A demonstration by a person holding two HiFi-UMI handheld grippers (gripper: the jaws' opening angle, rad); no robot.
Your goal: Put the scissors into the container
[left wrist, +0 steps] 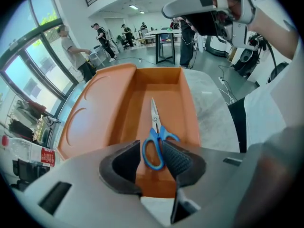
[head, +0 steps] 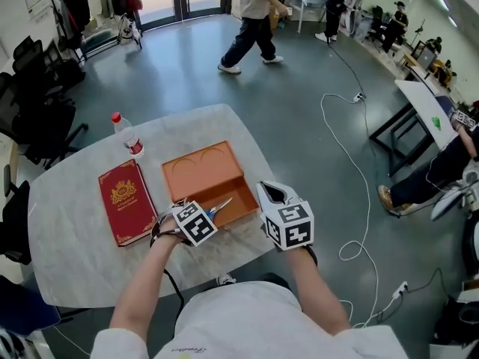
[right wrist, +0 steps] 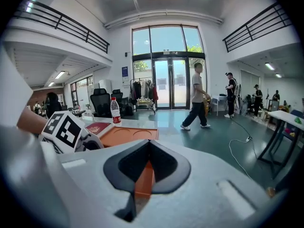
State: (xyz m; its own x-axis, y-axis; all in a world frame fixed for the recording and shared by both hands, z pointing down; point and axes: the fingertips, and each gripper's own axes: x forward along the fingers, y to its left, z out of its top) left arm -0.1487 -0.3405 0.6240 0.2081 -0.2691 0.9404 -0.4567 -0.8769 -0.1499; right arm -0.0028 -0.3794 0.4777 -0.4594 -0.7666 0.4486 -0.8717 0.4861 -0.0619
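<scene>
Blue-handled steel scissors [left wrist: 154,127] are seen lying flat inside the smooth orange plastic container [left wrist: 142,91], long axis along the tray's length, blades pointed away from the left gripper [left wrist: 151,146]. Its ribbed black jaws are held apart, one handle loop lying between them. Bare tray floor is left ahead of the tips, walls close on both sides. The right gripper [right wrist: 148,144], jaws pressed together on nothing, is held at the tray's far end. Open marbled bench [head: 75,260] surrounds the container.

Blue-handled scissors [left wrist: 155,137], blades closed, lying flat inside open orange container [left wrist: 118,106]
</scene>
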